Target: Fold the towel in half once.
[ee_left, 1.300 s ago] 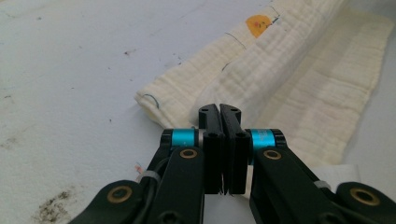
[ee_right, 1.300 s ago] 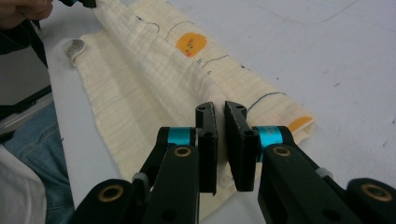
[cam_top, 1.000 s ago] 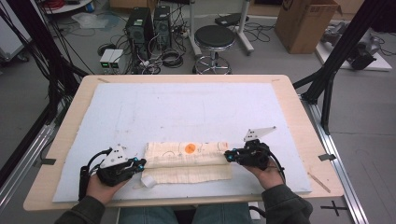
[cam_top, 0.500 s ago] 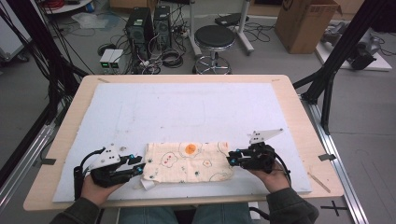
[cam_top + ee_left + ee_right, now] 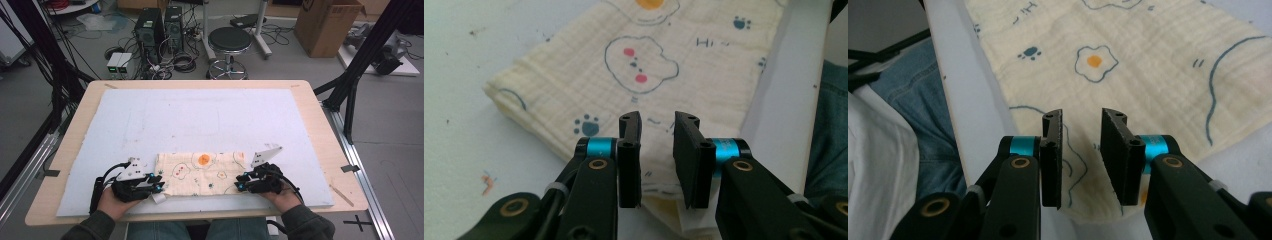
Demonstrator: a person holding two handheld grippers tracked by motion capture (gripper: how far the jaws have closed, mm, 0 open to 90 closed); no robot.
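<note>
Cream cloth [image 5: 202, 173] lies under both grippers' parted jaws.

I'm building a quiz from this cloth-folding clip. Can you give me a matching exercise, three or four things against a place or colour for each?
Things:
1. folded cloth
2. left claw
3. right claw
4. round stool

Descriptions:
A. on the floor beyond the table's far edge
B. at the cloth's right end, jaws apart
C. cream with printed eggs and paw marks, lying on the white mat
D. at the cloth's left end, jaws apart

Pairs: 1-C, 2-D, 3-B, 4-A
</note>
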